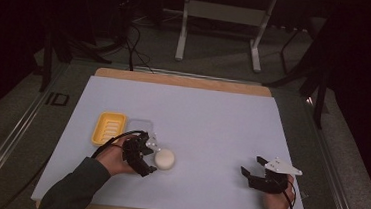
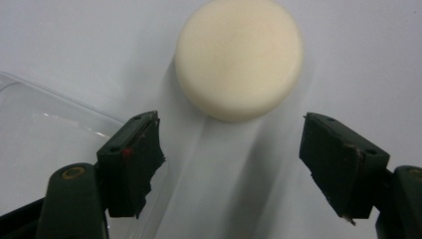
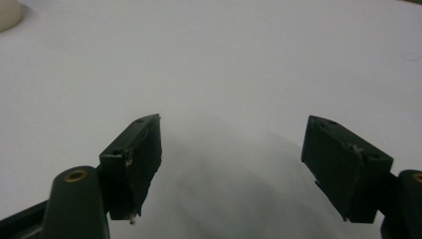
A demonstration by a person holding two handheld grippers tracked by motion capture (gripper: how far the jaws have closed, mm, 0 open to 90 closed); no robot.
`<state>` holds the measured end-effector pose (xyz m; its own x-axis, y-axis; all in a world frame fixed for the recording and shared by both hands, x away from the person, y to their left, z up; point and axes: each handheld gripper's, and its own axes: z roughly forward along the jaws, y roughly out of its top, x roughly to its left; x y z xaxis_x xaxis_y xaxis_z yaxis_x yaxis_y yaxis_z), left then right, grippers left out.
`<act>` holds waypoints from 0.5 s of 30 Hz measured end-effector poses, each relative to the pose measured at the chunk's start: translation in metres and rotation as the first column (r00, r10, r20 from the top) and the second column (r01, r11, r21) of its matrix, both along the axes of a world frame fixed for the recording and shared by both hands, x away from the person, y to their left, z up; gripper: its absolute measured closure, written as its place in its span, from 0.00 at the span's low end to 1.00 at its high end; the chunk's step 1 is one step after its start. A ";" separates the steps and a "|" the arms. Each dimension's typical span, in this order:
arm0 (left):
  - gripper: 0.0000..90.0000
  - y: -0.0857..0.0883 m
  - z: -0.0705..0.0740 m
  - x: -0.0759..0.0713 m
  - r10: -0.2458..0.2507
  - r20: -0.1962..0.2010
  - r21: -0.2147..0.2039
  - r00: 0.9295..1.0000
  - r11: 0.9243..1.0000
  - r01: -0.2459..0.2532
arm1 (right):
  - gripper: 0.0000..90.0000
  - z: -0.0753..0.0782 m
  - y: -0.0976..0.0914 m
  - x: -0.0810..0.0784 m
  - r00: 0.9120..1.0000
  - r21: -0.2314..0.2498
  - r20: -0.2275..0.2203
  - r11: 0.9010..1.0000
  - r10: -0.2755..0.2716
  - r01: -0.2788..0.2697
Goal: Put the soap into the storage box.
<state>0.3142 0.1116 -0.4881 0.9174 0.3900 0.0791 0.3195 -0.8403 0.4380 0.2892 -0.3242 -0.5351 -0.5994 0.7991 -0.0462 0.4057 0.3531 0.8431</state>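
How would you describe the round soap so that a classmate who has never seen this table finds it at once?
Start at the white sheet covering the table and go to its near left part, where the left gripper is. The soap lies just ahead of its open jaws. It is the cream disc, unlike the yellow dish and the clear lid beside it.

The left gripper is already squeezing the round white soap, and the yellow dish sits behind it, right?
Not squeezing. In the left gripper view the left gripper stands open, the round white soap lying untouched ahead of its jaws. The yellow dish does sit behind it.
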 end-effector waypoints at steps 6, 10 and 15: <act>0.27 -0.003 -0.001 0.004 -0.003 -0.004 0.018 1.000 1.000 0.003 | 0.26 0.000 0.000 0.000 1.000 -0.001 -0.001 1.000 0.000 0.000; 0.26 -0.004 -0.001 0.006 -0.006 -0.010 0.024 1.000 1.000 0.006 | 0.26 0.000 0.000 0.000 1.000 0.000 -0.002 1.000 0.000 0.000; 0.24 -0.007 -0.003 0.007 -0.014 -0.022 0.037 1.000 0.999 0.015 | 0.26 0.000 0.000 0.000 1.000 0.001 -0.002 1.000 0.000 0.000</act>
<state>0.3213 0.1044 -0.4907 0.9247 0.3737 0.0730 0.3161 -0.8604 0.3998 0.2895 -0.3243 -0.5352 -0.5993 0.7994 -0.0438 0.4079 0.3520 0.8425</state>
